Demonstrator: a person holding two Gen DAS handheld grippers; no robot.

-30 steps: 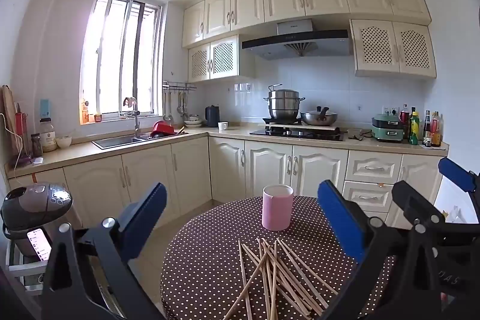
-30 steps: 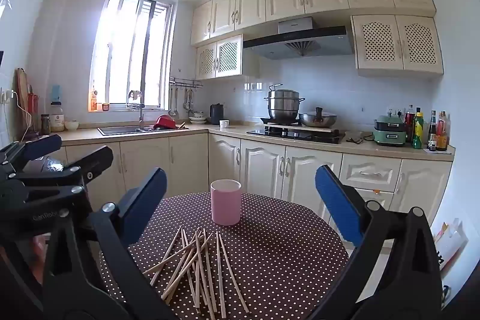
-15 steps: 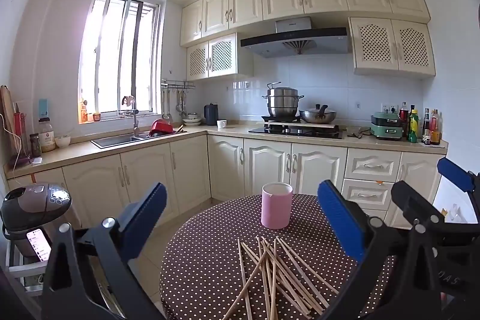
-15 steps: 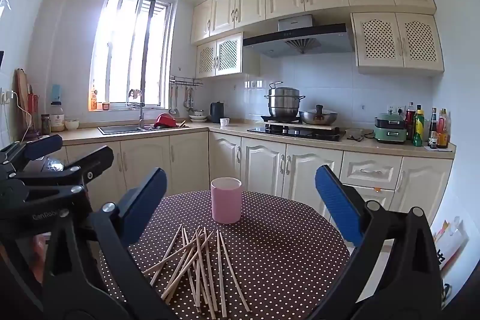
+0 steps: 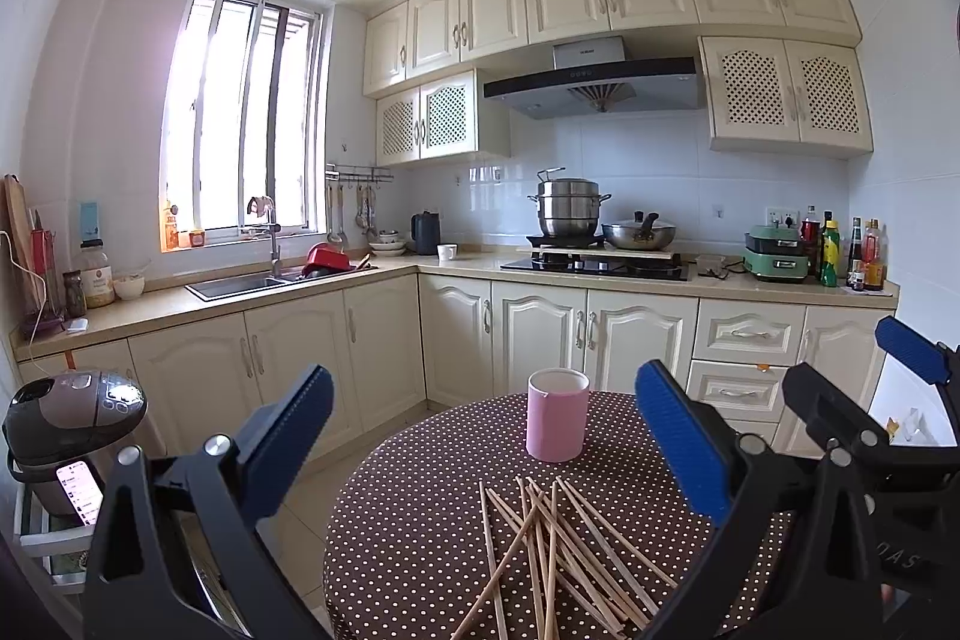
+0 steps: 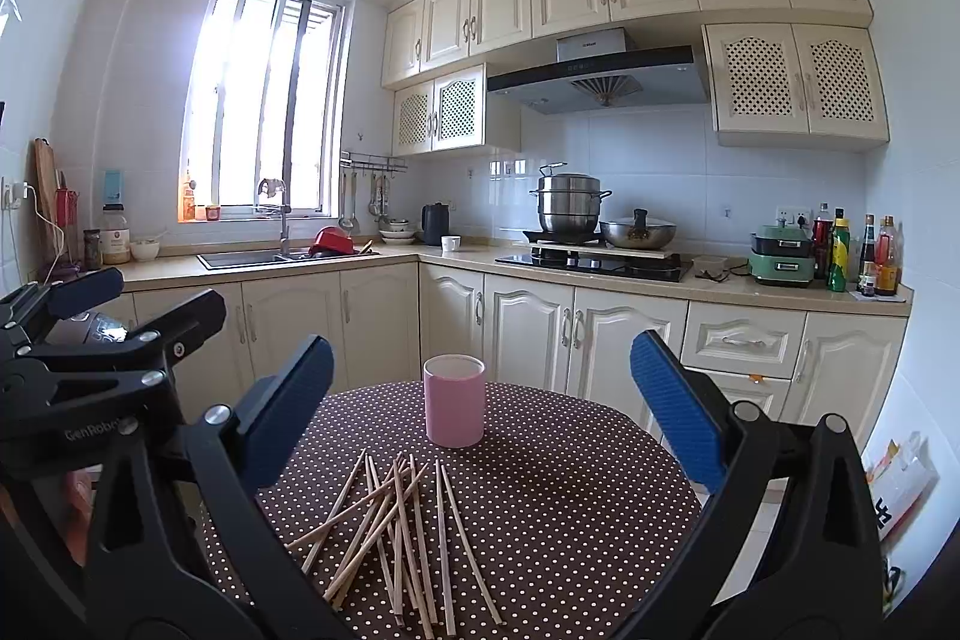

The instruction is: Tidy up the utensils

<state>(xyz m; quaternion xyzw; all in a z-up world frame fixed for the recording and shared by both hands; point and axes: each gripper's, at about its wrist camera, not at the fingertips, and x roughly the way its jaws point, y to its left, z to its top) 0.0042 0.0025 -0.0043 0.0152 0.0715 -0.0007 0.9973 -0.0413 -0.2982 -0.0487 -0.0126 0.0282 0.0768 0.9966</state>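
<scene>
Below both wide-apart jaws, loose chopsticks (image 5: 552,556) (image 6: 396,526) near cup (image 6: 454,400).

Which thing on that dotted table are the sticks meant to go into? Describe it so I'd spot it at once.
Look at the round table with the brown polka-dot cloth. Toward its far side, just beyond the scattered wooden chopsticks, stands the pink cup. It is the only upright thing there: a plain, open-topped pink cylinder without a handle.
</scene>
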